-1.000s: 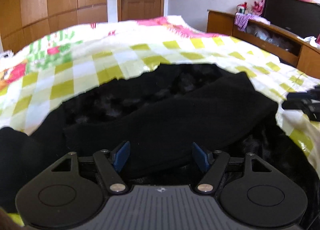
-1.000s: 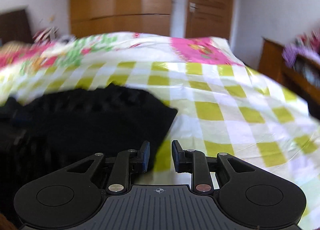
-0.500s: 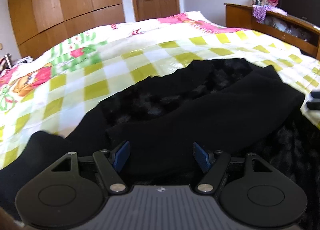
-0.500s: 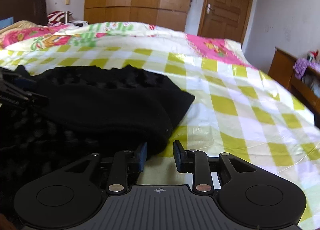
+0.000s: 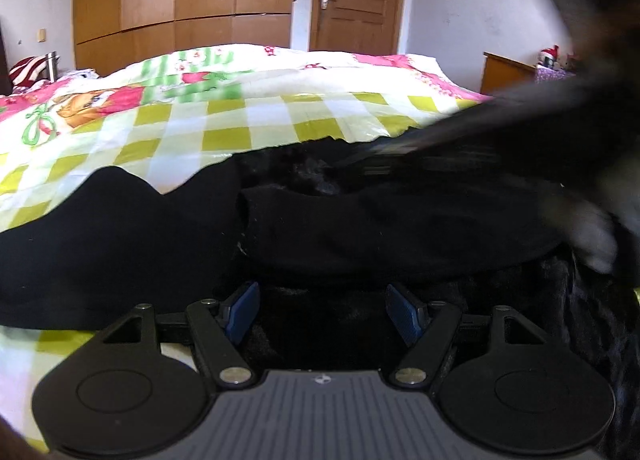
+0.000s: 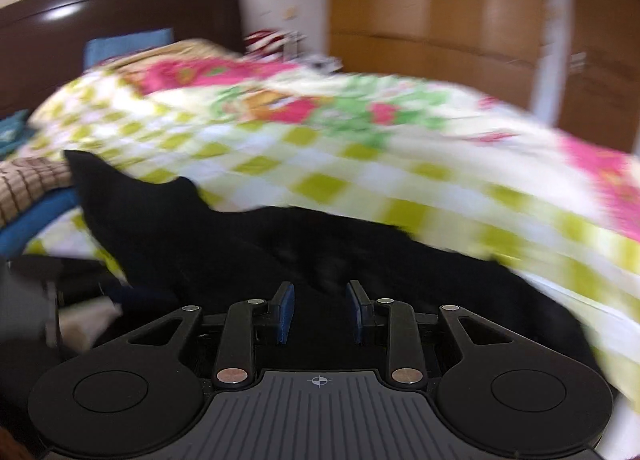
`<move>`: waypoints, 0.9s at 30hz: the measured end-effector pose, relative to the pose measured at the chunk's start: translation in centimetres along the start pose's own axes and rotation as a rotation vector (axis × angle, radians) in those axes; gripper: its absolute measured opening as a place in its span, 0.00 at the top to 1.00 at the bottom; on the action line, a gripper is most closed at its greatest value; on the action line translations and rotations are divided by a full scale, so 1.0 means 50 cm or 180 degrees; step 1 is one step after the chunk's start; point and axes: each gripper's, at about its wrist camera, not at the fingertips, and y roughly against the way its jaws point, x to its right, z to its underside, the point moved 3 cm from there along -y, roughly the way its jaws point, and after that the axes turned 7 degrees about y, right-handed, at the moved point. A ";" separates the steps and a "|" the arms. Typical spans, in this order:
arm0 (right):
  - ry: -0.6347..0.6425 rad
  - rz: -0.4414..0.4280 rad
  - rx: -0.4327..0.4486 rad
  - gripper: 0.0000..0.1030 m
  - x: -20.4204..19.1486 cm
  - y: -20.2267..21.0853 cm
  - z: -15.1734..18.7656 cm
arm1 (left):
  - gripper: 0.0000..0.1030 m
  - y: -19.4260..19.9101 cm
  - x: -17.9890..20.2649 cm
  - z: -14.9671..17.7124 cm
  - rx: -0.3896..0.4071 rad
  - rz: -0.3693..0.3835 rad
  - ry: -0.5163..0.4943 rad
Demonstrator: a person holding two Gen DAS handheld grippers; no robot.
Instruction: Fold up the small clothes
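Right gripper (image 6: 320, 310) swinging leftward over my black garment (image 6: 248, 244), jaws having just been opening, gripping nothing | left gripper (image 5: 322, 314) hovering wide | checked bedspread (image 5: 224, 131) lying underneath.

A blurred dark shape (image 5: 520, 131) hides the black garment's (image 5: 400, 227) right side.

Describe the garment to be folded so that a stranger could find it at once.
Look at the bed with the yellow-green checked quilt. On its near side, ahead of both grippers, lies a black fleecy garment. It is the only plain black thing against the bright cover.
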 end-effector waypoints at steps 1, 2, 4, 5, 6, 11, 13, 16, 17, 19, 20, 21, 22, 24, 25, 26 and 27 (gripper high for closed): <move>0.0083 -0.0137 -0.0059 0.72 -0.002 -0.034 -0.012 | 0.20 0.000 -0.002 0.004 0.0013 0.0028 -0.0008; 0.0178 -0.0242 -0.0131 0.72 -0.005 -0.067 -0.021 | 0.19 0.001 -0.005 0.006 0.0028 0.0071 0.0005; 0.0305 -0.0406 -0.0236 0.72 -0.007 -0.114 -0.033 | 0.19 0.002 -0.015 0.008 0.0046 0.0165 0.0064; 0.0334 -0.0467 -0.0264 0.72 -0.006 -0.130 -0.033 | 0.19 0.002 -0.021 0.007 0.0045 0.0212 0.0106; 0.0356 -0.0582 -0.0345 0.72 -0.006 -0.147 -0.033 | 0.19 0.002 -0.027 0.008 0.0042 0.0259 0.0155; 0.0117 -0.0727 -0.0577 0.87 0.005 -0.175 -0.017 | 0.18 0.001 -0.043 0.008 0.0036 0.0399 0.0307; 0.0005 -0.0682 -0.0573 0.96 0.009 -0.165 -0.030 | 0.18 0.001 -0.043 0.008 0.0040 0.0414 0.0316; -0.0075 -0.0616 -0.0483 0.97 0.009 -0.154 -0.052 | 0.18 0.000 -0.041 0.009 0.0043 0.0421 0.0312; -0.0065 -0.0609 -0.0446 0.97 0.008 -0.153 -0.060 | 0.17 -0.001 -0.040 0.009 0.0044 0.0424 0.0314; -0.0072 -0.0601 -0.0371 0.97 0.003 -0.150 -0.074 | 0.17 -0.001 -0.041 0.011 0.0045 0.0430 0.0321; -0.0074 -0.0593 -0.0332 0.97 0.002 -0.152 -0.080 | 0.17 -0.001 -0.042 0.012 0.0044 0.0431 0.0319; -0.0093 -0.0592 -0.0287 0.97 0.001 -0.153 -0.084 | 0.16 -0.002 -0.042 0.012 0.0045 0.0426 0.0312; -0.0124 -0.0597 -0.0250 0.97 0.000 -0.156 -0.088 | 0.15 -0.004 -0.041 0.013 0.0045 0.0421 0.0300; -0.0113 -0.0545 -0.0221 0.97 -0.009 -0.176 -0.085 | 0.14 -0.005 -0.037 0.014 0.0045 0.0414 0.0270; -0.0113 -0.0492 -0.0312 0.96 -0.015 -0.196 -0.074 | 0.14 -0.004 -0.037 0.014 0.0051 0.0411 0.0265; -0.0147 -0.0442 -0.0370 0.93 -0.018 -0.209 -0.064 | 0.14 -0.003 -0.037 0.013 0.0062 0.0415 0.0273; -0.0197 -0.0405 -0.0337 0.90 -0.019 -0.211 -0.057 | 0.14 0.000 -0.038 0.012 0.0075 0.0424 0.0297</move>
